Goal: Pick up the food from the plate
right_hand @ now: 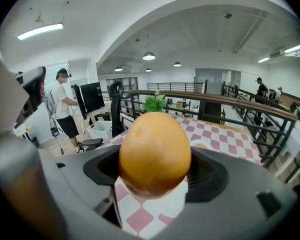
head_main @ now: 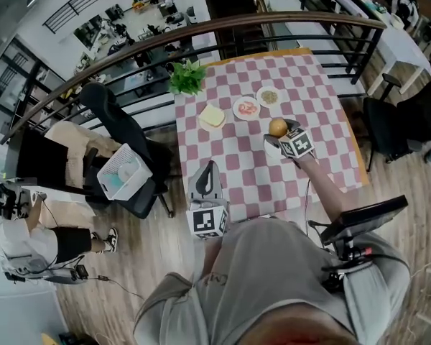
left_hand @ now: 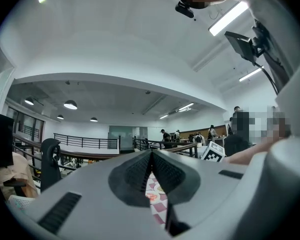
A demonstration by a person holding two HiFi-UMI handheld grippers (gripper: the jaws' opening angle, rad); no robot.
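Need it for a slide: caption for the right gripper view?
Right gripper shut on a round orange food above the checked table.

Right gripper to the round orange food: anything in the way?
Nothing visible. The right gripper has its jaws shut on the round orange food, right above the white plate. Whether the food has cleared the plate cannot be told.

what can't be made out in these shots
- Head view: food on the red-topped small plate is too small to identify.
- Right gripper view: the round orange food hides most of the white plate behind it.
- Left gripper view: the shut left gripper blocks nearly all the checked table.
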